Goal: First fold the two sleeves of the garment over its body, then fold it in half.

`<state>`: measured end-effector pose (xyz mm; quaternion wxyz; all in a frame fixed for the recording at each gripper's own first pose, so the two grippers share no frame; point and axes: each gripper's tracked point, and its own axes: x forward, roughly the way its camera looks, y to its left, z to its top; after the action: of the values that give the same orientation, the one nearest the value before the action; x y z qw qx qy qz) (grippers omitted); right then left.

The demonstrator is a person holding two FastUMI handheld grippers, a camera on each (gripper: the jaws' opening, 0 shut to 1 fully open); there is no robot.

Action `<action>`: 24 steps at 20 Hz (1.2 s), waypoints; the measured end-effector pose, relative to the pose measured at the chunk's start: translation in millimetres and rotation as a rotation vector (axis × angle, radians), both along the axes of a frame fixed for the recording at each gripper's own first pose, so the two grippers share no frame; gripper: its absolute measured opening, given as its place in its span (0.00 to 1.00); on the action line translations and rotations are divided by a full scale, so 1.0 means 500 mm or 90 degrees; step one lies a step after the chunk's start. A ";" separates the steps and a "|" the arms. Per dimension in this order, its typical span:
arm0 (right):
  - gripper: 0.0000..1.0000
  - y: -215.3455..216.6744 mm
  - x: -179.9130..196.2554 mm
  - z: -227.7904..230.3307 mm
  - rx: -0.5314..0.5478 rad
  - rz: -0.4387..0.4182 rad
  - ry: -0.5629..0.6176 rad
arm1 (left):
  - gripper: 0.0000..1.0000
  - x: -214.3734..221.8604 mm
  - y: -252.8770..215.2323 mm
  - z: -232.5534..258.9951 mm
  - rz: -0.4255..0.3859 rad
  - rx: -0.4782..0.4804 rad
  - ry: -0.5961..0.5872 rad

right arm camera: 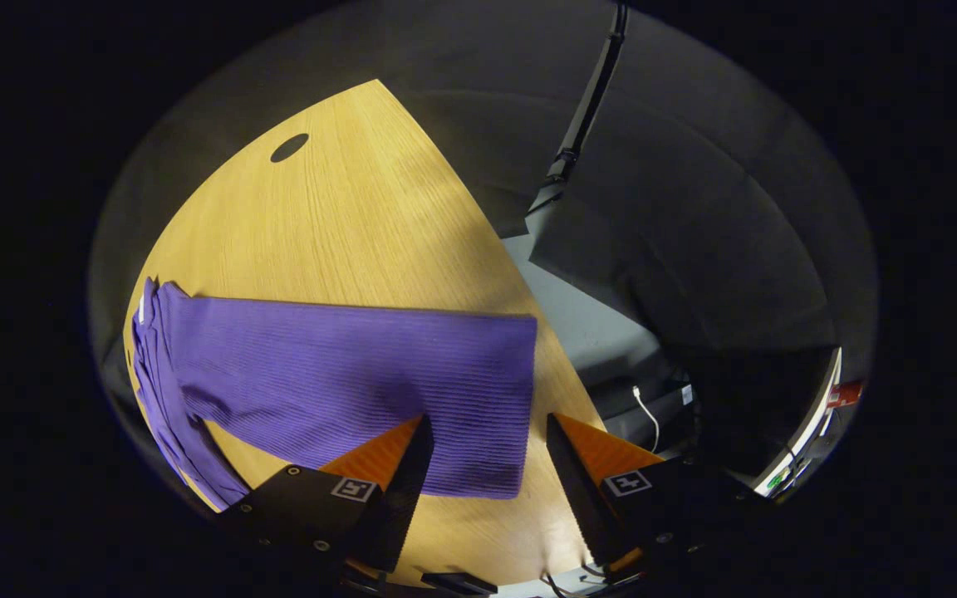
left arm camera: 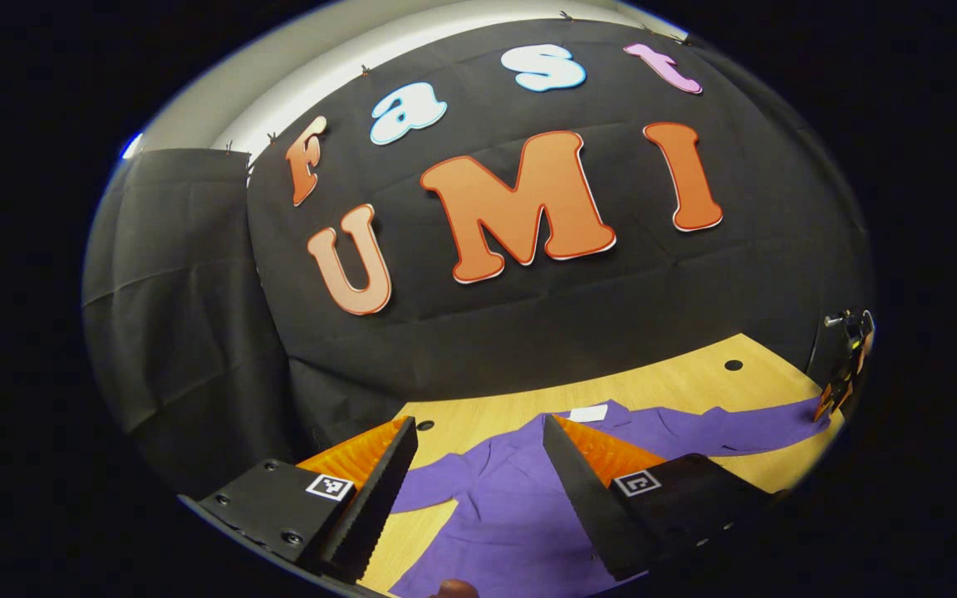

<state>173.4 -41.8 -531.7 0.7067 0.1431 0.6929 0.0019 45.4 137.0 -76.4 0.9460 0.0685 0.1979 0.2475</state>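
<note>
Your left gripper (left arm camera: 478,465) hangs over the shirt (left arm camera: 520,507), fingers apart, nothing between them. The shirt lies flat on the table (left arm camera: 678,386). Your right gripper (right arm camera: 483,465), fingers apart, hovers above its sleeve (right arm camera: 362,374) near the cuff.

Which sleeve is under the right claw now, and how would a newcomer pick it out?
Start at the light wooden table and find the purple garment spread over it. From its bunched body a long ribbed sleeve lies flat toward the table's edge. Its squared cuff end sits just ahead of the open right claw; no other piece ends so straight.
</note>
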 end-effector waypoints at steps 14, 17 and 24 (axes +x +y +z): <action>0.03 0.060 0.049 0.082 0.076 -0.063 -0.058 | 1.00 0.026 0.064 -0.007 -0.007 -0.025 -0.023; 0.03 0.088 0.064 0.159 0.082 -0.068 -0.095 | 0.98 0.028 0.096 -0.024 -0.024 -0.044 -0.033; 0.03 0.200 0.081 0.338 0.087 -0.057 -0.180 | 0.98 0.010 0.210 -0.048 -0.065 -0.059 -0.052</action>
<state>214.1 58.4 -362.6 0.7851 0.2197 0.5778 0.0380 50.4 241.7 -100.2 0.9668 0.0247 0.1668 0.1921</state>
